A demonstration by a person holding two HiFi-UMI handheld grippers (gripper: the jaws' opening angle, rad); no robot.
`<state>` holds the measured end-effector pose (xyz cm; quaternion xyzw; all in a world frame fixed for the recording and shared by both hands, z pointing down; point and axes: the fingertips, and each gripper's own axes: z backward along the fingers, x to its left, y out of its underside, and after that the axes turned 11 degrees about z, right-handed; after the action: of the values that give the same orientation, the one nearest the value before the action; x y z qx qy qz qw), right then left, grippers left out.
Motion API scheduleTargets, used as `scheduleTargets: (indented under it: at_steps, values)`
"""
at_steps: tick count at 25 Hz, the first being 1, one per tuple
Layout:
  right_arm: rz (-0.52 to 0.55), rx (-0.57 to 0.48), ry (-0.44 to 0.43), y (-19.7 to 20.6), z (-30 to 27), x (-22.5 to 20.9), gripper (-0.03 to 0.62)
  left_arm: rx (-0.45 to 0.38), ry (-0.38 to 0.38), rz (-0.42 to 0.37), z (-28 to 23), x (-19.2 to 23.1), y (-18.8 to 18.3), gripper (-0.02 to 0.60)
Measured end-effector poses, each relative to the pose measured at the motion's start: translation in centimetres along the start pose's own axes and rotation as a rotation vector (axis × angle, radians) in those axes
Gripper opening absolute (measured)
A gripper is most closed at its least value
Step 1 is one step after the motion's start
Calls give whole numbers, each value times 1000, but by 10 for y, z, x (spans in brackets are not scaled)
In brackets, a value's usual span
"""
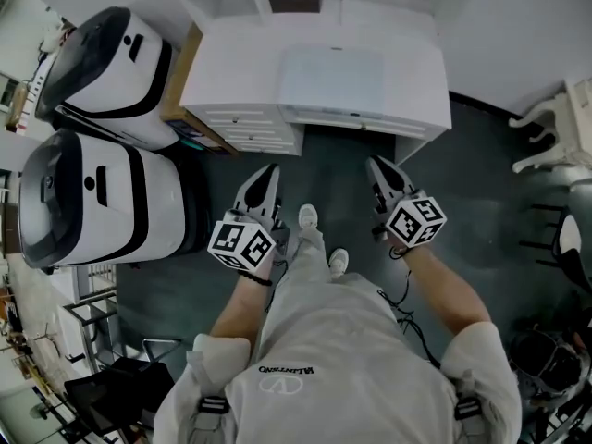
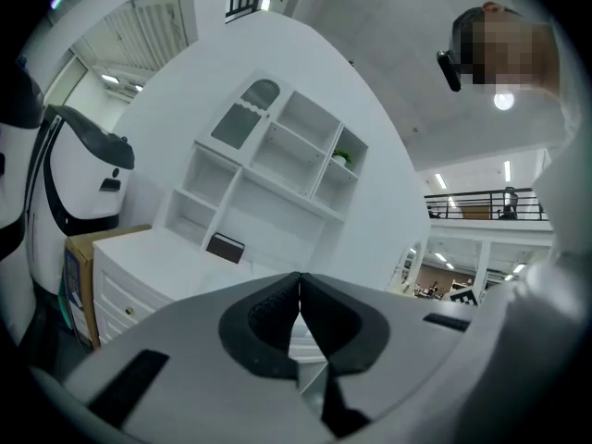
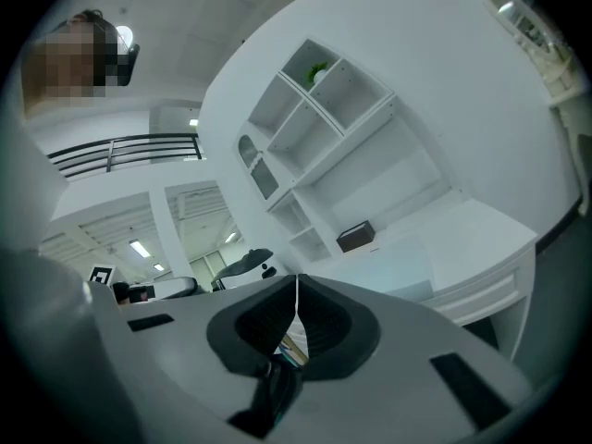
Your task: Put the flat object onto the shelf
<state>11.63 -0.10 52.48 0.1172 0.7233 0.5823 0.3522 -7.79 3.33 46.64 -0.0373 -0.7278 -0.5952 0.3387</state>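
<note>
A cardboard box stands beside a white machine.

Reads "VALENTINO", upside down in the head view, across the pale grey shirt, behind the left gripper and the right gripper and midway between the two. Sits just above a looped emblem on the same cloth. Carries only black-and-white square code patterns, no letters or digits, on the left cube and the right cube. Shows print too small to read on the blue-edged item far to the left of the left gripper's jaws.
</note>
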Motion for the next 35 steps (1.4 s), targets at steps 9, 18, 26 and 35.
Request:
scheduleTargets:
  at_steps: [9, 18, 26, 35]
  values:
    - [-150, 74, 29, 29, -82, -34, 21, 105, 49, 102, -84, 60, 26, 0]
    - [-371, 76, 116, 86, -142, -81, 55, 226, 105, 331, -161, 128, 83, 33]
    - [-522, -13, 176, 114, -155, -116, 154, 266, 108, 594, -197, 166, 137, 182]
    - [-724, -152, 162, 132, -159, -158, 278, 180, 108, 826, -231, 185, 172, 387]
